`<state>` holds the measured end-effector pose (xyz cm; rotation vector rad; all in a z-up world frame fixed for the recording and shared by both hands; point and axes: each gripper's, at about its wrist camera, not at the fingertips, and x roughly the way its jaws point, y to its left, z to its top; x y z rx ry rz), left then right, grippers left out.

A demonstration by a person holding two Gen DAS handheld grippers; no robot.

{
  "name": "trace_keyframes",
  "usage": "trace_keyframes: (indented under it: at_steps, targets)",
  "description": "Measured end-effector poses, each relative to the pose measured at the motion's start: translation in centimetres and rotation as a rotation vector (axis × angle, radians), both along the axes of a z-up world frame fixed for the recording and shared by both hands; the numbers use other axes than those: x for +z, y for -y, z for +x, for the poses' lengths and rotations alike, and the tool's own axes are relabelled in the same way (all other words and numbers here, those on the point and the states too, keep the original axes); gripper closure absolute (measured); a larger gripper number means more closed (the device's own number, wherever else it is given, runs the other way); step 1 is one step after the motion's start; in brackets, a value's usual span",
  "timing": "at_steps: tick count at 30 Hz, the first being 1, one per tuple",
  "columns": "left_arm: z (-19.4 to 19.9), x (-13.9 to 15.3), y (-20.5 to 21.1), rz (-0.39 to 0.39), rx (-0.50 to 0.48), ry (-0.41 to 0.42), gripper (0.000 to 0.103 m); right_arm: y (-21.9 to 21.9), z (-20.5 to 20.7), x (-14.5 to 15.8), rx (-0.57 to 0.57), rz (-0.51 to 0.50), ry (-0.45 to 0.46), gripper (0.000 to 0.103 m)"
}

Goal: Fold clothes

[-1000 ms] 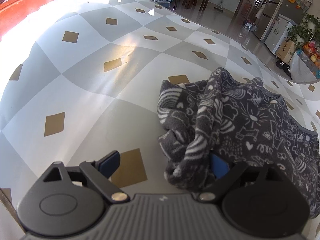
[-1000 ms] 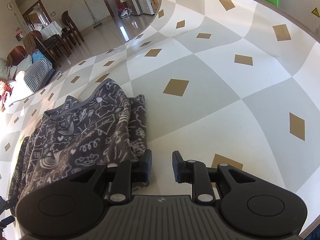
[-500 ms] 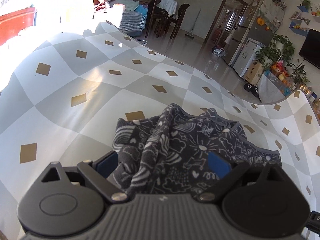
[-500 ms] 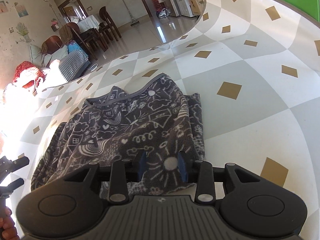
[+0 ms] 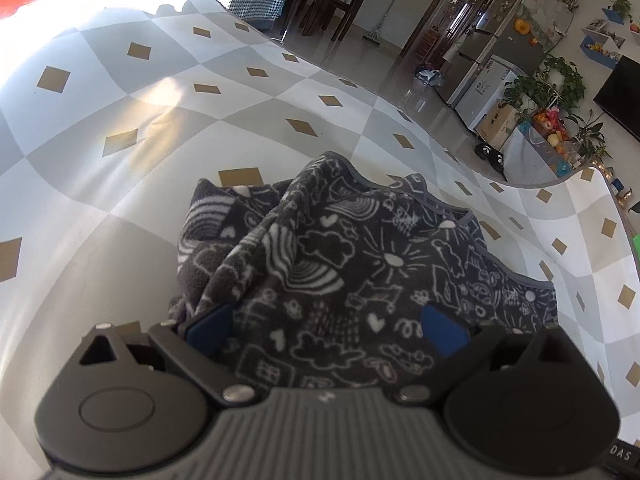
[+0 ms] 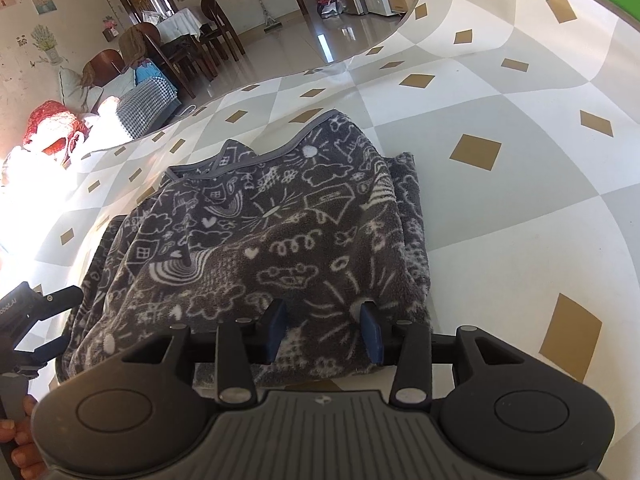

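A dark grey fleece garment with white doodle print lies loosely folded on the checked tablecloth. My left gripper hovers over its near left part, wide open, with cloth bunched under and between the blue pads. In the right wrist view the same garment spreads ahead, its grey-trimmed edge at the far side. My right gripper stands open over the garment's near right corner, fabric lying between its fingers. The left gripper shows at that view's left edge.
The table's far edge curves past the garment, with a tiled floor, dining chairs and a fridge beyond. A hand holds the left tool. Bare tablecloth lies right of the garment.
Both grippers moved in from the bare cloth beside the garment to over its near edge. The right gripper's jaws spread a little wider. The left stayed wide open.
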<state>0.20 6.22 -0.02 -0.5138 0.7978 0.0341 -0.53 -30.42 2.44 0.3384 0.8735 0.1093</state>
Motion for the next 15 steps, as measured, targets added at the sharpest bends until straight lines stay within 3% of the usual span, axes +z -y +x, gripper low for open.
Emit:
trace_keyframes:
  at_steps: [5,10,15]
  targets:
    - [-0.1,-0.2,0.1,0.016,0.001,-0.008,0.002,0.4,0.2,-0.4,-0.018,0.027,-0.012,0.063]
    - [-0.4,-0.4,-0.9,-0.069,0.054,-0.011,0.002,0.6,0.3,-0.6,-0.03,0.048,-0.02,0.063]
    - [-0.6,-0.3,-0.1,-0.021,0.031,-0.031,0.003,1.0,0.4,-0.8,-0.035,0.058,-0.022,0.063]
